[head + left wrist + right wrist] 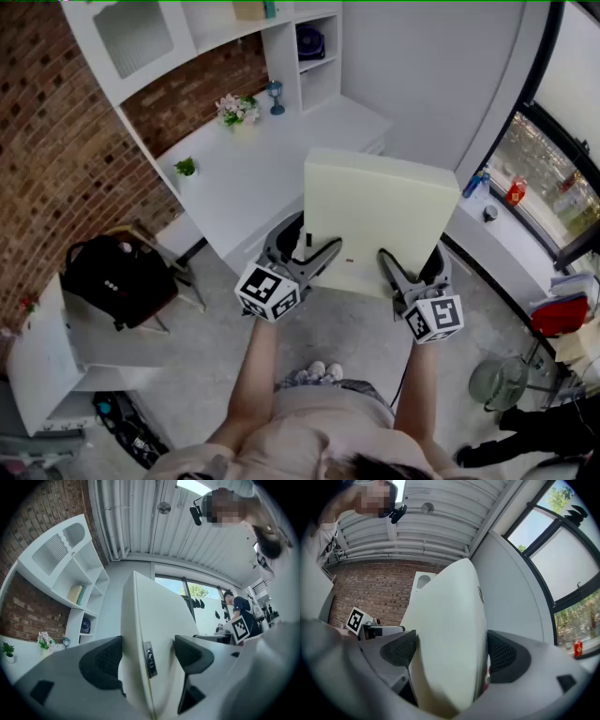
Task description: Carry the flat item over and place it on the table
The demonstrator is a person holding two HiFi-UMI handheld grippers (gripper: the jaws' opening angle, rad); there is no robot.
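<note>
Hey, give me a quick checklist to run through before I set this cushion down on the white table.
1. Grip of the left gripper on the flat cushion: ok, its pads press both faces beside the zip pull.
2. Grip of the right gripper: ok, both pads press the cushion.
3. Landing spot on the white table: ok, the near part is bare.
4. The small plant and flowers out of the way: ok, they stand on the table's far side by the brick wall.
5. Table edge below the cushion: cannot tell, the cushion hides it.
</note>
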